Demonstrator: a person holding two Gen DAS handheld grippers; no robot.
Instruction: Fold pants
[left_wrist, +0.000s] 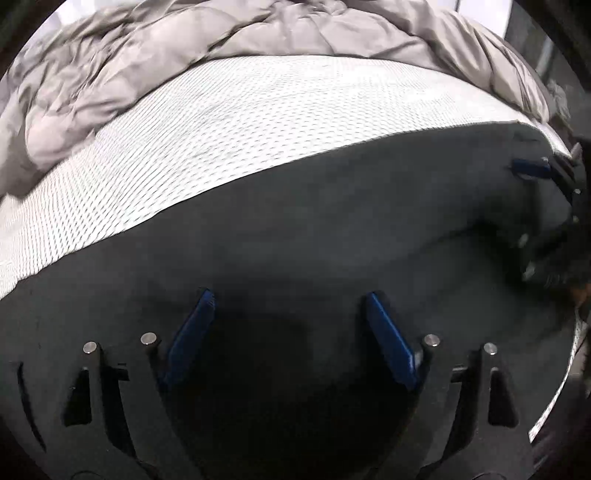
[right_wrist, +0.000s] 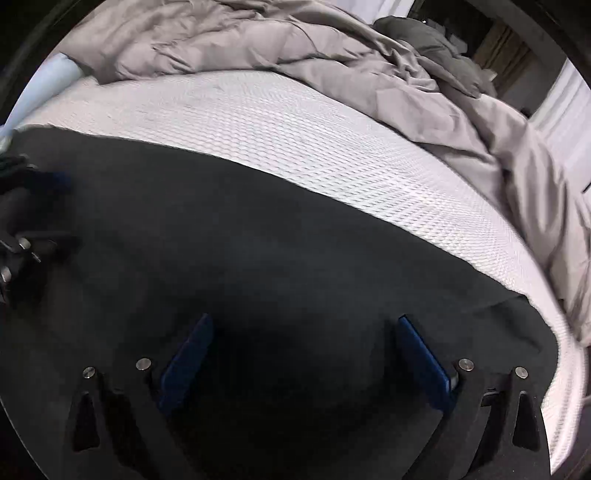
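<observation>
Left claw (left_wrist: 286, 306): seen nearest the lens, blue pads spread wide, nothing pinched between them; released.
Right claw (right_wrist: 304, 332): likewise spread wide over dark cloth, nothing gripped; released.
Pants (left_wrist: 332, 236): dark, laid flat on the mattress directly under and ahead of both claws; cloth fills the gap between each pair of pads but is not seen to be pressed by them.
Pants edge: a long straight edge is seen ahead of the claws, running across both views, with bare mattress beyond it.
Mattress (left_wrist: 240, 122): white, dotted weave, exposed past the far edge of the pants.
Duvet (left_wrist: 147, 55): grey, crumpled, pushed well beyond the claws to the far side of the mattress.
Other claw in view: the right claw is seen at the far right of the left view, at the corner of the pants; the left claw shows blurred at the far left of the right view.
Progress: judged early or mid-fold; the pants appear spread and smoothed, no fold can be confirmed, as legs and waistband cannot be told apart.
Left to do: cloth is to be gripped and folded over.
</observation>
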